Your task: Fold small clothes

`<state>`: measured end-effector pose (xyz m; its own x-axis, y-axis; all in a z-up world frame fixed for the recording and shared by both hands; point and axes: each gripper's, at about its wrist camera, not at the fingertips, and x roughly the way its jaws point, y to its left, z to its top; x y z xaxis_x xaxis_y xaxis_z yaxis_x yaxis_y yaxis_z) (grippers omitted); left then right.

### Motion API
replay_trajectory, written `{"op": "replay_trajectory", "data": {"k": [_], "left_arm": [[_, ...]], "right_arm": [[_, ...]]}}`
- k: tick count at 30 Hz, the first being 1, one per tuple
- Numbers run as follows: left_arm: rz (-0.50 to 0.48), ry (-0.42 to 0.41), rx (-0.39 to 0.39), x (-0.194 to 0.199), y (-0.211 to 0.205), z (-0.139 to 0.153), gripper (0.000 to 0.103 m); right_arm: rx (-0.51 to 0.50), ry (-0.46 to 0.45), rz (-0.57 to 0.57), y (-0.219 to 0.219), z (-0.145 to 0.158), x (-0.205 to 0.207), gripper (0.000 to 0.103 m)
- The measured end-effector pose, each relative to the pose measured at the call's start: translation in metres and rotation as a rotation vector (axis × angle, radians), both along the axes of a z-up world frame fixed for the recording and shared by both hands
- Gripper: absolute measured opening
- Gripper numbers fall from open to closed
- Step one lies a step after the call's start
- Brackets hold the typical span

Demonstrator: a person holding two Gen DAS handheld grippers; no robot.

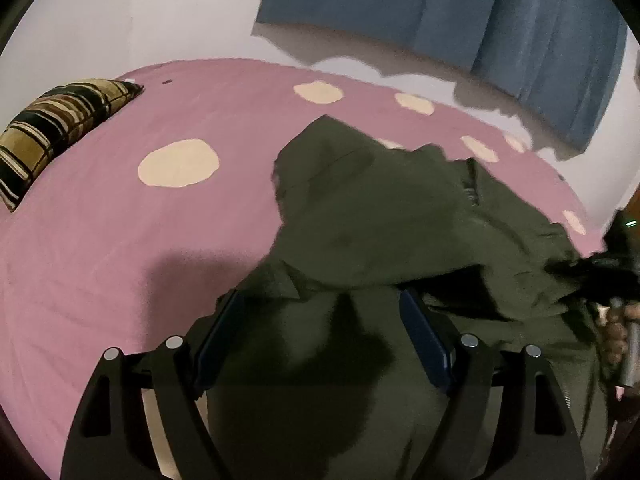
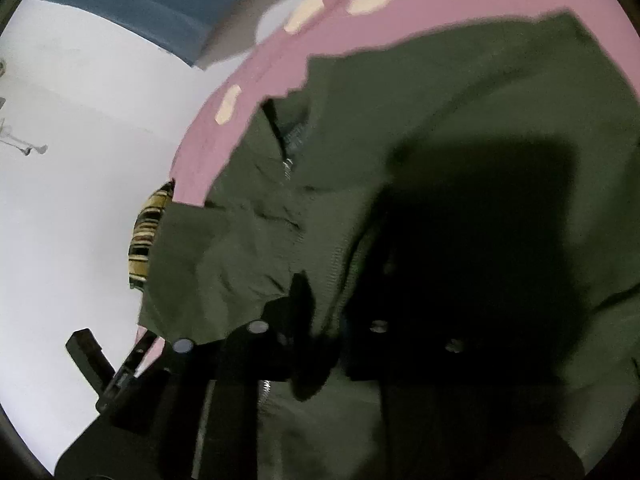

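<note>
A dark green zip-up garment (image 1: 380,220) lies crumpled on a pink bed sheet (image 1: 120,240) with cream dots. My left gripper (image 1: 320,312) hovers over its near part, open, with the blue pads (image 1: 420,328) wide apart and only loose cloth below them. In the right wrist view the garment (image 2: 460,100) fills most of the picture, its zipper showing near the collar. My right gripper (image 2: 304,296) is shut on a fold of the green cloth; one finger is lost in dark shadow. That gripper appears blurred at the right edge of the left wrist view (image 1: 616,256), held by a person's hand (image 1: 614,332).
A striped brown and black pillow (image 1: 52,128) lies at the bed's far left corner, and its pillow edge (image 2: 148,232) peeks out behind the garment. A blue curtain (image 1: 480,12) hangs on the white wall beyond the bed. Bare pink sheet (image 2: 340,28) lies left of the garment.
</note>
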<state>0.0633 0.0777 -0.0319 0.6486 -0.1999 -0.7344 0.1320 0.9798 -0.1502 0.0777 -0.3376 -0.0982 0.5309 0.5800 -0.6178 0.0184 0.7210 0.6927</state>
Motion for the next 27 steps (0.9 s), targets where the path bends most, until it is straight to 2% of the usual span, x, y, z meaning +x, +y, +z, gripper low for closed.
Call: {"op": "replay_trajectory", "data": {"k": [3,4,6,8,10,12,14,16,19,22,24,26,27], "left_arm": [[0.022,0.017,0.005,0.003,0.003,-0.006,0.079],[0.031,0.028,0.003,0.002,0.006,-0.009,0.079],[0.041,0.041,-0.014,0.004,0.011,-0.013,0.079],[0.04,0.053,-0.038,0.005,0.014,-0.016,0.079],[0.043,0.056,-0.031,0.006,0.013,-0.017,0.079],[0.04,0.054,-0.016,0.005,0.011,-0.018,0.079],[0.039,0.056,-0.008,0.005,0.01,-0.019,0.079],[0.042,0.069,-0.015,0.007,0.012,-0.021,0.079],[0.045,0.088,-0.026,0.009,0.014,-0.025,0.079],[0.043,0.082,-0.023,0.007,0.014,-0.023,0.079],[0.035,0.078,-0.03,0.004,0.015,-0.019,0.079],[0.018,0.072,-0.035,-0.002,0.018,-0.013,0.079],[0.003,0.064,-0.038,-0.007,0.02,-0.009,0.079]], "right_arm": [[-0.079,-0.143,-0.033,-0.001,0.039,-0.014,0.011],[-0.091,-0.175,-0.05,-0.005,0.049,-0.017,0.011],[-0.176,-0.216,-0.104,-0.016,0.061,-0.023,0.011],[-0.224,-0.173,-0.128,-0.027,0.051,-0.02,0.011],[-0.185,-0.077,-0.126,-0.038,0.024,-0.009,0.011],[-0.191,0.007,-0.125,-0.043,-0.007,0.0,0.012],[-0.169,0.012,-0.132,-0.046,-0.019,0.002,0.013],[-0.15,0.013,-0.141,-0.048,-0.017,0.0,0.013],[-0.169,0.017,-0.123,-0.046,-0.014,0.0,0.018],[-0.134,0.008,-0.124,-0.054,-0.007,-0.007,0.026],[-0.095,-0.021,-0.132,-0.058,0.004,-0.02,0.041],[-0.074,-0.062,-0.141,-0.068,0.015,-0.042,0.052],[-0.075,-0.078,-0.144,-0.072,0.021,-0.052,0.054]]}}
